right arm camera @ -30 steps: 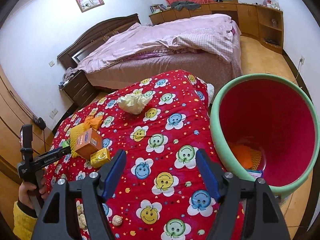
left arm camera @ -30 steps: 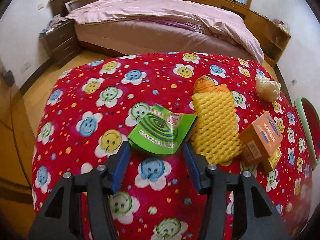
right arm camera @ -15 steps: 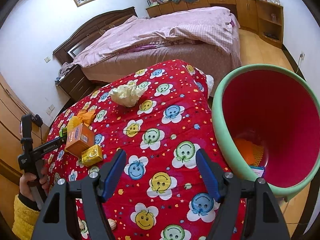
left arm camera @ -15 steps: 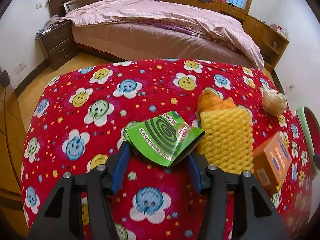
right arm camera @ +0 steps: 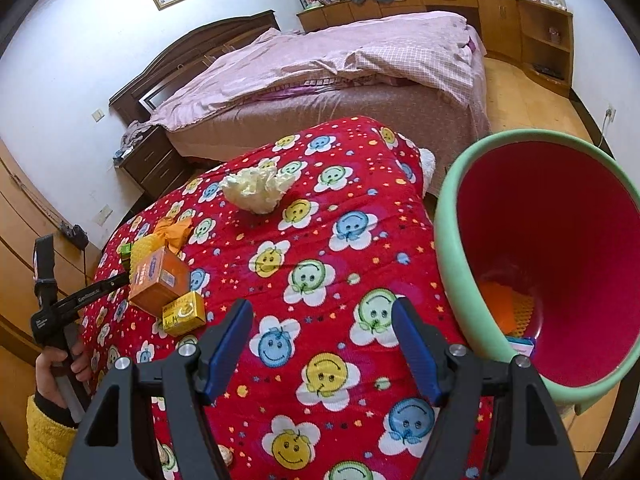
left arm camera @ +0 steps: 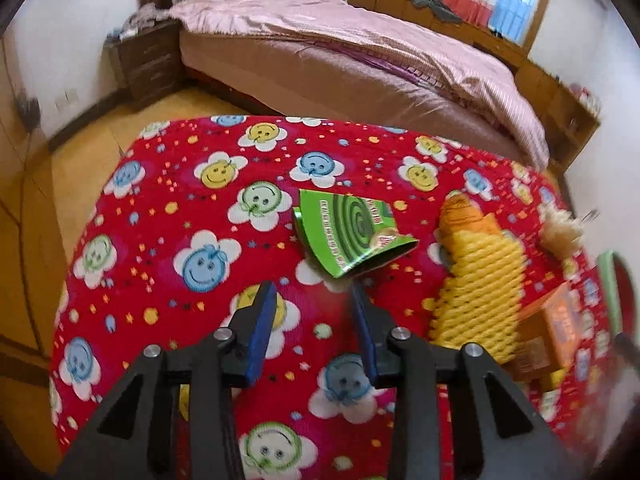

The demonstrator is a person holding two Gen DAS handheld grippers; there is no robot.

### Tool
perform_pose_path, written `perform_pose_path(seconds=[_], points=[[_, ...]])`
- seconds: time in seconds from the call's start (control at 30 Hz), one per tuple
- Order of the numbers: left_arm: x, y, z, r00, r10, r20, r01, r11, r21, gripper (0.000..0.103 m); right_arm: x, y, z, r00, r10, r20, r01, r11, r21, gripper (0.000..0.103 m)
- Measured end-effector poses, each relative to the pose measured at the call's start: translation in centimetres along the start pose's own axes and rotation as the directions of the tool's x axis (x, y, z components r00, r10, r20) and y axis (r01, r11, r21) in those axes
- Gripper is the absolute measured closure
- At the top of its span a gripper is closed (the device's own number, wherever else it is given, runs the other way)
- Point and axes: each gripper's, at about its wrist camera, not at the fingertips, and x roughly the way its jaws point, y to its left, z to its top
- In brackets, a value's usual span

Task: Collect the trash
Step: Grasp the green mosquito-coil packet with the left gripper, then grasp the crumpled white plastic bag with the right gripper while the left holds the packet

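— where is the green box (left arm camera: 352, 232) found?
— on the red-covered desk (left arm camera: 168, 208), just ahead of the left claw (left arm camera: 314, 316), whose jaws are parted moderately with nothing between them.
— how should it be taken?
— its raised near corner should be straddled, then pinched — gently, as thin card is likely crushed.
— and room?
— the right claw (right arm camera: 324, 344) is spread wide, empty; the bin (right arm camera: 452, 248) stands at the desk's right edge, bare cloth lying between.

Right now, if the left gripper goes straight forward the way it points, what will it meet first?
Probably the flat green cardboard box with a spiral print, lying on the red smiley-flower blanket just beyond the open left gripper. Depth is unclear.
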Motion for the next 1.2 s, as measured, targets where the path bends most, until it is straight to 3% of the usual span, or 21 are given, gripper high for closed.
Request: perform_pose_path(seconds=[0.07, 0.2, 0.43, 0.57, 0.8, 0.97, 1.2], points=[[-0.5, 0.0, 0.2, 0.999, -0.03, 0.013, 0.03, 0.999, -0.043, 0.048, 0.2, 0.2, 0.4, 1.0, 0.008, 0.002, -0.008, 1.0, -0.005, 0.029], [-0.9, -1.2, 0.7, 0.997, -0.058, 0.05, 0.061, 0.995, -0.075, 0.042, 0.4, 0.3, 0.9, 1.0, 0.021, 0.005, -0.021, 1.0, -0.007, 0.029], [1.0, -2.7, 3.1, 0.998, 0.026, 0.065, -0.017, 0.99, -0.142, 0.033, 0.5, 0.0, 1.4, 1.0, 0.024, 0.002, -0.024, 1.0, -0.009, 0.029], [3.5, -2.9, 3.2, 0.997, 0.079, 0.016, -0.076, 0.984, -0.161, 0.033, 0.7, 0.0, 1.9, 1.0, 0.02, 0.005, -0.02, 1.0, -0.014, 0.029], [4.4, -4.0, 2.7, 0.986, 0.159, 0.05, -0.154, 0.984, -0.084, 0.032, 1.7, 0.8, 3.8, 1.0, 0.025, 0.016, -0.024, 0.999, -0.035, 0.029], [4.3, -3.7, 2.6, 0.983, 0.167, 0.073, -0.162, 0.984, -0.075, 0.038, 3.9, 2.0, 5.4, 0.999, 0.054, 0.005, -0.054, 0.998, -0.043, 0.029], [2.7, -2.2, 1.7, 0.992, 0.094, 0.081, -0.085, 0.991, -0.103, 0.038, 7.7, 4.3, 7.0, 0.998, 0.055, -0.015, -0.056, 0.995, -0.088, 0.021]])
